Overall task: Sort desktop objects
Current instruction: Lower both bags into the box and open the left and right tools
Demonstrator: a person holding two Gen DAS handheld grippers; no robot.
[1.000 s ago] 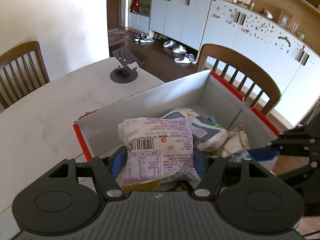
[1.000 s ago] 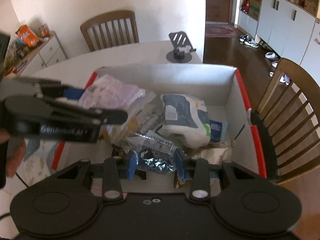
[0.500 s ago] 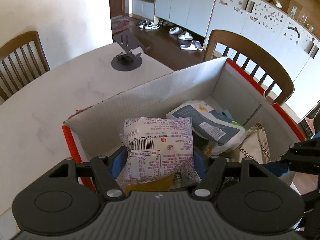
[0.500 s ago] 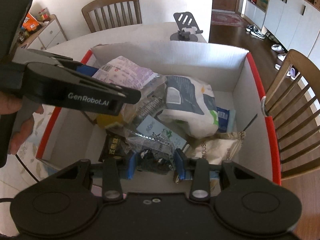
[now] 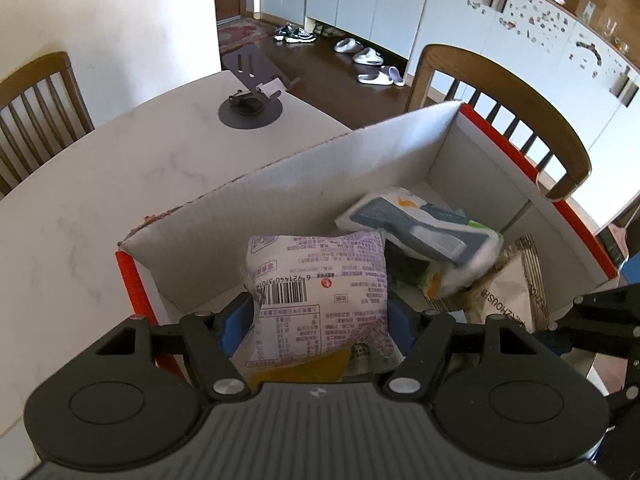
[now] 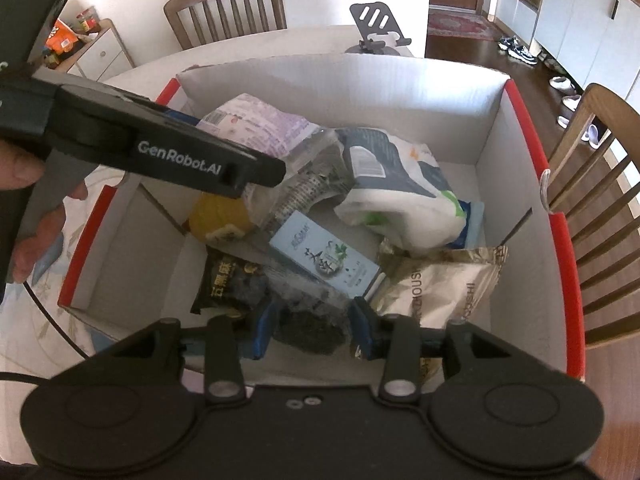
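**Both grippers over the open box, each with a packet between its jaws**

Cardboard box [image 6: 516,184], white inside with red outer edges, sat open on the pale table [image 5: 100,184]. Held a loose pile of snack packs:
- white-and-purple barcoded packet [image 5: 320,292], top of pile at the left wall side, between the blue pads of the left gripper [image 5: 316,320]. Jaws were opening; pads looked to be touching the packet's sides, packet bulging above them. Same packet seen under that gripper's arm in the right wrist view [image 6: 256,124]
- white-and-navy pillow pack [image 6: 396,196], mid-box, leaning on the pile toward the far wall
- light blue carton [image 6: 324,260] with a plant print, lying flat in front of it
- beige crinkled pouch [image 6: 440,284] lettered in brown, near right wall
- black packet with gold characters [image 6: 230,280], near-left floor of the box
- yellow pack [image 6: 218,216], partly hidden under the left gripper arm
- blue flat item [image 6: 474,216] wedged behind the pillow pack, kind unclear
- dark crumpled packet [image 6: 310,328] between the pads of the right gripper [image 6: 312,328]. Jaws were opening too; pads sat just at its sides, firm contact hard to tell

Around the box:
- grey phone stand [image 5: 252,92] on the far table corner, well apart from the box
- wooden chair [image 5: 508,120] right behind the box's far-right corner, another chair [image 6: 228,4] beyond the table
- a hand [image 6: 24,216] gripped the left tool's handle at the box's left edge; that tool's arm crossed over the left part of the box and blocked sight of what lay under it
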